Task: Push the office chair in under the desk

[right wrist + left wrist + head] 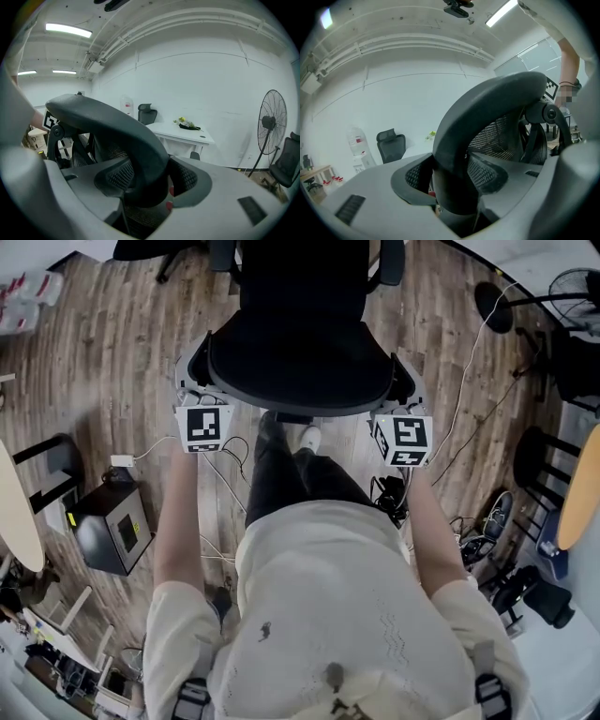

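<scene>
Filling the upper middle of the head view, the black office chair (300, 371) stands on a wood-plank floor (112, 362) directly in front of the person, its curved backrest top toward them. Both gripper views show that top as a thick, smooth, dark plastic rim (487, 112) with black mesh stretched below it. The left gripper (199, 381) grips the rim's left end and the right gripper (405, 390) its right end; each pair of grey jaws stands wide but closed around the rim, which fills the gap between them. Past the chair, the right gripper view shows a white desk (185, 131) against the wall with a small plant on it, well apart from the chair. From above, the backrest covers the seat and base, and the two armrests are cut off by the top edge. The pads are mostly hidden behind the rim, so only small red spots show at the right jaws. Dark trouser legs and one white shoe (310, 437) show just below the backrest. Farther out, a black box (111, 526) sits on the floor among loose cables, a standing fan (268, 123) rises at the right, and a second black chair (391, 145) stands by the far wall.
</scene>
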`<state>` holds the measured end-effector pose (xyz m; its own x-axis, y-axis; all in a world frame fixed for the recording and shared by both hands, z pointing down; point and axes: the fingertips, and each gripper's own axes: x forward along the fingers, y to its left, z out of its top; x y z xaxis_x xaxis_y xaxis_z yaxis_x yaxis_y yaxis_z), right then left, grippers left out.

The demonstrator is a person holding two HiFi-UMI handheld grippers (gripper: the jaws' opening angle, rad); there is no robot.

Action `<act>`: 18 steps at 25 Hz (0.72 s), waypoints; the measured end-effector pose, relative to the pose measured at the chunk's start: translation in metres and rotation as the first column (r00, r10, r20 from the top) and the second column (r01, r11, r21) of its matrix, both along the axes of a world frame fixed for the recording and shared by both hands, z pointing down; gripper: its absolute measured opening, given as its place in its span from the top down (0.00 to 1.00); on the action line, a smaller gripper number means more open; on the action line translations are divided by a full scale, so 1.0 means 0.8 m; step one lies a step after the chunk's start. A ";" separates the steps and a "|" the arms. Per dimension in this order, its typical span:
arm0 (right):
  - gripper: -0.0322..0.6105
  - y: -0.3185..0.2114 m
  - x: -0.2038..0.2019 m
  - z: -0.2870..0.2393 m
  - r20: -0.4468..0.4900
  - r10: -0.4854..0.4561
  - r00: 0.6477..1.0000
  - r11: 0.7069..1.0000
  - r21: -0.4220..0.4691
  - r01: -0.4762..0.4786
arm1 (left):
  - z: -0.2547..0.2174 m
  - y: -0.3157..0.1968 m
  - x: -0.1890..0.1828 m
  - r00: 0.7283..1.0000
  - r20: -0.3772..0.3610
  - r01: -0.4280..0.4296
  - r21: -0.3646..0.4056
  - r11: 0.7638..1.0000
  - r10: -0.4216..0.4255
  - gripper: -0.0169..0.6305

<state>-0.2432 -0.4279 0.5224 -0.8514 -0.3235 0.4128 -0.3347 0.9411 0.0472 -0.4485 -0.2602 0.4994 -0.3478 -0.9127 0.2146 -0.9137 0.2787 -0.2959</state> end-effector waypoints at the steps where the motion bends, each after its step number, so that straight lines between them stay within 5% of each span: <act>1: 0.57 -0.003 -0.004 -0.001 -0.002 0.000 1.000 1.000 -0.003 0.000 | -0.001 -0.003 -0.004 1.000 -0.003 -0.002 -0.002 1.000 0.002 0.60; 18: 0.56 -0.065 -0.080 -0.005 -0.016 0.003 1.000 1.000 -0.015 -0.003 | -0.004 -0.064 -0.081 0.999 -0.035 -0.018 -0.002 1.000 0.018 0.60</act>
<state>-0.3068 -0.4795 0.5186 -0.8438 -0.3197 0.4310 -0.3367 0.9408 0.0388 -0.5130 -0.3115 0.4963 -0.3240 -0.9182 0.2281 -0.9282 0.2618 -0.2645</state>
